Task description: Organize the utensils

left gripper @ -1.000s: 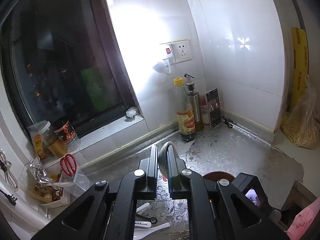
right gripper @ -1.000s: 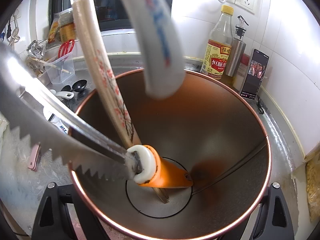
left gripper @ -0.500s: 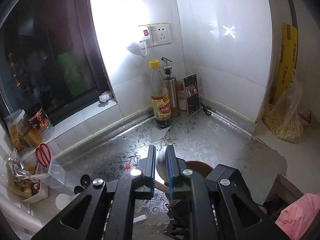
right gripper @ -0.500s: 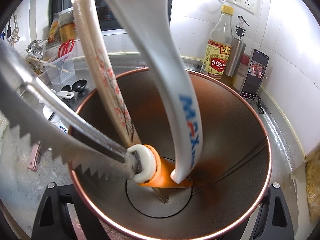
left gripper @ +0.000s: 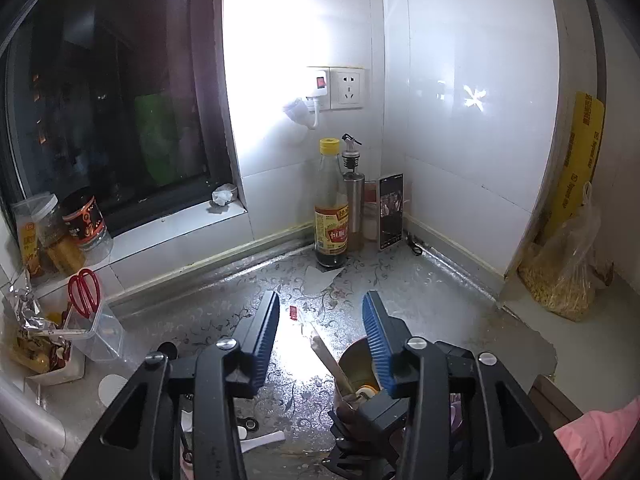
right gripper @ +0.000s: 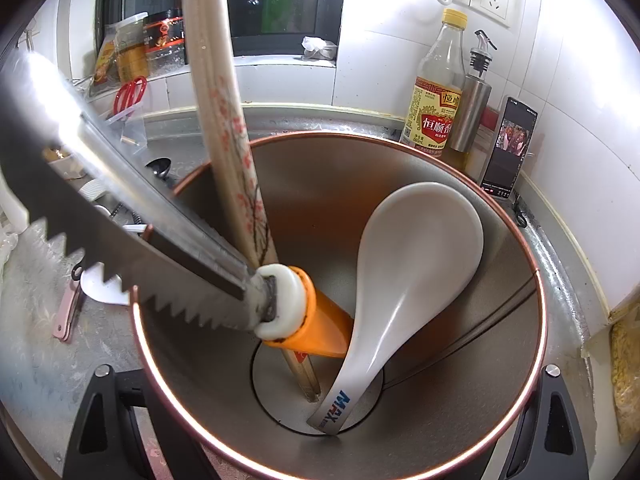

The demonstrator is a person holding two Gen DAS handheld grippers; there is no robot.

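Observation:
My right gripper [right gripper: 327, 372] is shut on a copper-rimmed metal cup [right gripper: 536, 280], one finger on each side of it. Inside the cup stand a white ceramic spoon [right gripper: 420, 248] with its handle down, a pair of flowered chopsticks [right gripper: 224, 120], and a serrated knife [right gripper: 120, 208] with an orange handle [right gripper: 324, 320] at the bottom. My left gripper [left gripper: 322, 304] hangs above the cup [left gripper: 356, 364]. Its jaws are opening with nothing between the blue pads [left gripper: 266, 320].
A vinegar bottle [left gripper: 331, 208], a steel oil pourer [left gripper: 354, 200] and a phone [left gripper: 390, 210] stand in the corner. Red scissors [left gripper: 84, 292] sit in a clear box on the left. Loose spoons [left gripper: 260, 440] lie on the counter. A bag of noodles [left gripper: 568, 276] rests at right.
The white spoon went down from the left gripper into the cup and now leans on its wall. The left gripper's jaws have spread apart. The right gripper and cup stayed still.

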